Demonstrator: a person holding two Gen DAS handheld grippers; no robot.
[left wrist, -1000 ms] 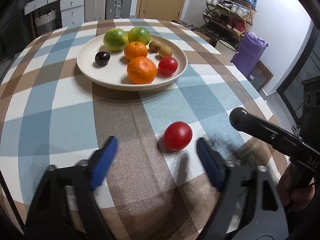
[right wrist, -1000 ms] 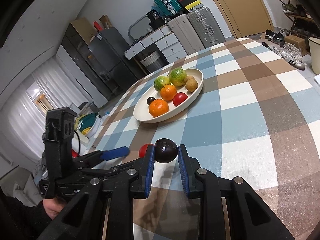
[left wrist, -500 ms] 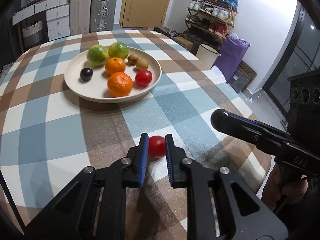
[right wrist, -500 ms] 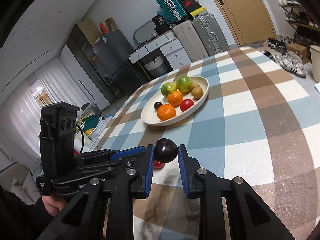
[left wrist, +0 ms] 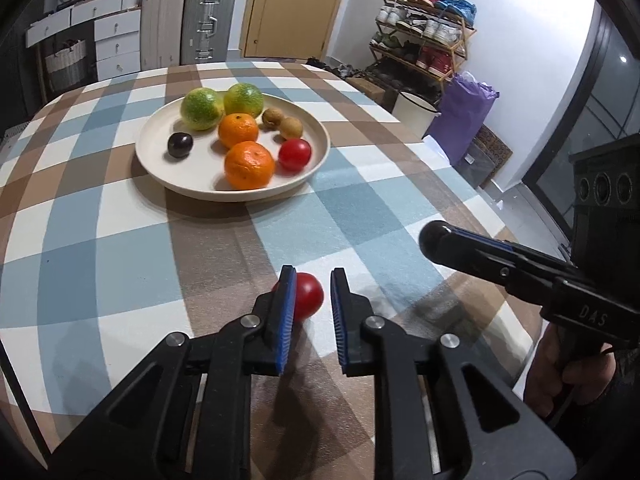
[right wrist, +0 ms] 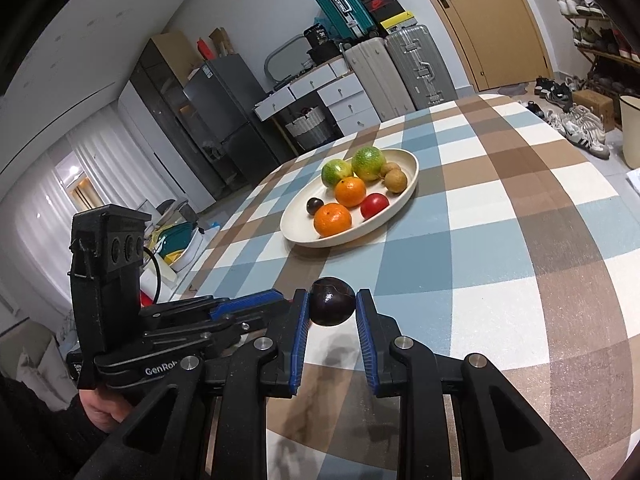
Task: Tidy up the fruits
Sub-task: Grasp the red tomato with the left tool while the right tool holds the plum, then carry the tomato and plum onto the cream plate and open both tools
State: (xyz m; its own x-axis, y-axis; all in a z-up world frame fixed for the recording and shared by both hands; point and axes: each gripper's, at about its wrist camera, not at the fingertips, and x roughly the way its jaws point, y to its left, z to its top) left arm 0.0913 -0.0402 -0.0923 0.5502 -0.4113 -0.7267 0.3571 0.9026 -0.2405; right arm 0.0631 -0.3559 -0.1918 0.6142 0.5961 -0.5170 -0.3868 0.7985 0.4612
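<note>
A loose red tomato (left wrist: 310, 296) lies on the checked tablecloth, just beyond my left gripper (left wrist: 313, 276). Its jaws stand shut to a narrow gap. The tomato sits partly behind the left fingertip, and a strip of cloth shows between it and the right pad. In the right wrist view my right gripper (right wrist: 332, 296) is shut on a dark plum (right wrist: 332, 307), held above the cloth. The left gripper (right wrist: 276, 298) shows to its left there. A cream plate (left wrist: 160, 168) farther back holds two green citrus, two oranges, two small brown fruits, a tomato and a plum.
My right gripper (left wrist: 440, 240) reaches in from the right in the left wrist view, a hand (left wrist: 560, 364) on its handle. The round table's edge curves close on the right. Beyond it stand a white bucket (left wrist: 414, 110), a purple bag (left wrist: 464, 120) and a shoe rack (left wrist: 424, 40).
The left jaws went from wide open either side of the tomato to shut. The tomato now sits off to the left between them. The right gripper kept its hold on the plum.
</note>
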